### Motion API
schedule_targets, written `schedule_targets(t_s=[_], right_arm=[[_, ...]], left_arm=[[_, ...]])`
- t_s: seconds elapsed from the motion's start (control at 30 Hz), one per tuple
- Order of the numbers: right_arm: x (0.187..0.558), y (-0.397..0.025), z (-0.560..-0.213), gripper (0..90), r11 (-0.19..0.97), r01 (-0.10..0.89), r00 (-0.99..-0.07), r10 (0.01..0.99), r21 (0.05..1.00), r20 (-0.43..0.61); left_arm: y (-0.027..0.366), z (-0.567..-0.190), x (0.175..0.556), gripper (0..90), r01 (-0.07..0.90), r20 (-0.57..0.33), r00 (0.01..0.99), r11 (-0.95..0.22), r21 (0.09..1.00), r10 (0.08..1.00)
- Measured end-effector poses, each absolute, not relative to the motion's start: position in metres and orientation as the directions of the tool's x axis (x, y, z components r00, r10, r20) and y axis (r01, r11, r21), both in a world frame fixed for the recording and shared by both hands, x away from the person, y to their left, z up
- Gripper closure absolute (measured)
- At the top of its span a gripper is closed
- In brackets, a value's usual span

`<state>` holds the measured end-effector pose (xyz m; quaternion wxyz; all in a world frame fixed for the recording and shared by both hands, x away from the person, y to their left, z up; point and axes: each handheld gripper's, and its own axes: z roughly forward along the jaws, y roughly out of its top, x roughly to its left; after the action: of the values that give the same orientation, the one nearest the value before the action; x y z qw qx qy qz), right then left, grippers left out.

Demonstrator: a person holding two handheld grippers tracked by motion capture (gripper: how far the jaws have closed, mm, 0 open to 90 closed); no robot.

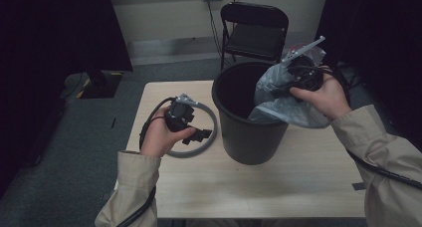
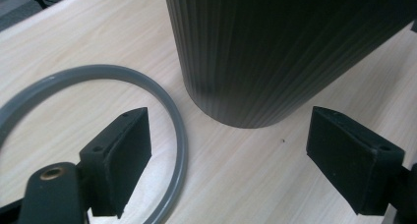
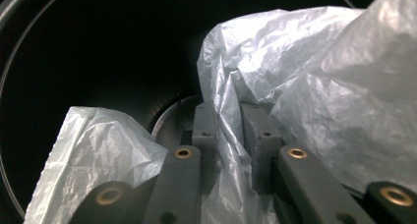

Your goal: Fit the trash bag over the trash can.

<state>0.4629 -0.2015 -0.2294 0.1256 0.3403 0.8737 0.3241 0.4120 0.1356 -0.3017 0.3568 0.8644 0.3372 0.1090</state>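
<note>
A dark round bin (image 1: pixel 249 132) stands on the wooden table (image 1: pixel 298 182); its ribbed wall (image 2: pixel 275 47) is close ahead in the left gripper view. My right gripper (image 1: pixel 293 85) hangs over the bin's right rim, shut on a translucent grey plastic bag (image 1: pixel 286 105). In the right gripper view the bag (image 3: pixel 314 86) is pinched between the jaws above the bin's dark inside (image 3: pixel 98 62). My left gripper (image 1: pixel 199 135) is low over the table, left of the bin, open and holding nothing (image 2: pixel 228 150). A grey ring (image 1: pixel 211 132) lies flat under it, beside the bin (image 2: pixel 172 116).
A black folding chair (image 1: pixel 256 30) stands behind the table. Dark curtains hang at both sides. Bare tabletop lies in front of the bin and to its right.
</note>
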Motion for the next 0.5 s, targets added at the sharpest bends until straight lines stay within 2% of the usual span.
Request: schedule_targets(t_s=[0.17,0.5], right_arm=[[0.464,-0.192,-0.23,82.5,0.567,0.497,-0.751,0.66,0.657,-0.001],[0.467,-0.179,-0.23,82.9,0.581,0.485,-0.763,0.647,0.654,-0.009]], left_arm=[[0.133,-0.281,0.414,16.6,0.489,-0.049,0.758,-0.515,0.704,0.651],[0.126,-0.264,0.418,16.5,0.473,-0.037,0.772,-0.535,0.7,0.635]])
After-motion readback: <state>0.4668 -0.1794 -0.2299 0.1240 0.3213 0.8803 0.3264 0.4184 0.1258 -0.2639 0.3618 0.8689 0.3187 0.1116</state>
